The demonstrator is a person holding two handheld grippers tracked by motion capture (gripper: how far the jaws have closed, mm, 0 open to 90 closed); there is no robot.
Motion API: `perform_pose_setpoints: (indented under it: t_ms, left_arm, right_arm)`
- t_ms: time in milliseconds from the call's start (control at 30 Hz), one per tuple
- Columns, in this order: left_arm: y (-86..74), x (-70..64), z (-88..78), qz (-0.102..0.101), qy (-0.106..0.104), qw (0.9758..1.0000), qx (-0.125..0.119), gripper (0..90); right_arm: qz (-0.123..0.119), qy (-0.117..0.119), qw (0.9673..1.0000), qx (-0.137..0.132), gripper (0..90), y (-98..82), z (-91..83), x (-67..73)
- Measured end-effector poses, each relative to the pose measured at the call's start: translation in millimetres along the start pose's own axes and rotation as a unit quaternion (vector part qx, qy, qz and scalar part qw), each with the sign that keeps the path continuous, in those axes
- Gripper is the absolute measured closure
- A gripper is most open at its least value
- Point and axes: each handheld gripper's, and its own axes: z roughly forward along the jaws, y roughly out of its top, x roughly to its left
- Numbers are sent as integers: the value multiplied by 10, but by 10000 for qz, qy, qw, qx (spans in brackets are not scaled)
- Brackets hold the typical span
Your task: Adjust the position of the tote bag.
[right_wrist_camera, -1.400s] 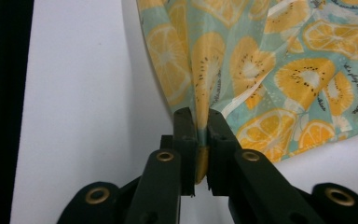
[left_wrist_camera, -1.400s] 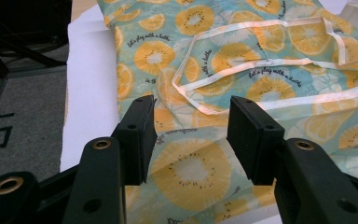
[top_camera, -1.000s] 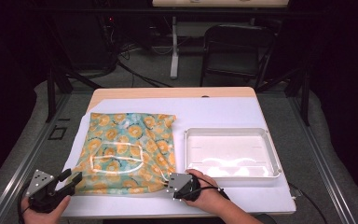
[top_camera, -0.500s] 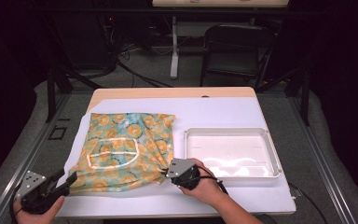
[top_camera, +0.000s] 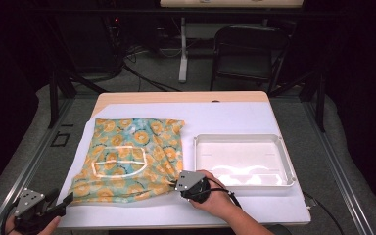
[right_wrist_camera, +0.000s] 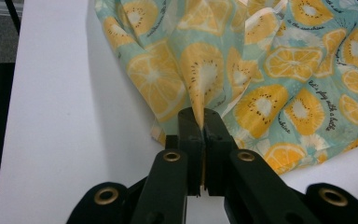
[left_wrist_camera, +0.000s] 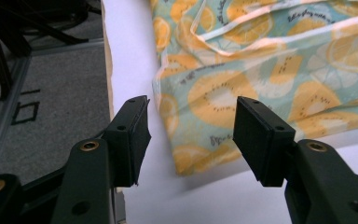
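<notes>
Cloth: a thin, soft fabric piece (top_camera: 129, 159), teal with orange citrus slices and small printed lettering, lying rumpled on the left half of the table; a pale-edged rectangular patch sits near its middle.
Cloth's near right corner: drawn up into a sharp fold and pinched, creases fanning away from the pinch.
Right hand-held gripper (right_wrist_camera: 200, 126): black jaws pressed together on that folded corner, the fabric rising from between the pads; in the high view it sits just beside the tray's near left corner, a grey plate on top.
Left hand-held gripper (left_wrist_camera: 191, 133): flat black pads spread wide apart, holding nothing, off the table's near left corner, aimed toward the cloth's near left edge.
Tray: a white, shallow, rectangular plastic tray (top_camera: 284, 161) with rounded corners and a glossy floor, right of the cloth.
Table: a white smooth sheet (top_camera: 235, 115) over a light wooden top, wood showing along the far edge.
Chair: a dark folding chair (top_camera: 247, 51) stands beyond the table.
</notes>
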Motion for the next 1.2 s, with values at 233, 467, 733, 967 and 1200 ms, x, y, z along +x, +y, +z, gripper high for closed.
perform_pose_setpoints:
  t_ms: [233,467,733,967,1200]
  left_arm:
    - [-44,27,126,-487,-287,9982,210,451]
    - [-47,74,197,-961,-583,9934,248,441]
    - [-83,137,256,-1574,-800,9839,286,434]
    - [-140,204,307,-2040,-1052,9729,275,436]
    - [-158,232,345,-2215,-1247,9669,234,447]
  right_arm:
    - [14,-7,10000,20,881,-23,11,22]
    - [5,1,10000,36,878,-33,22,32]
    - [-56,5,9999,88,874,-34,16,40]
    - [-62,-13,9999,91,873,-35,17,46]
    - [-48,-26,9999,84,873,-46,20,59]
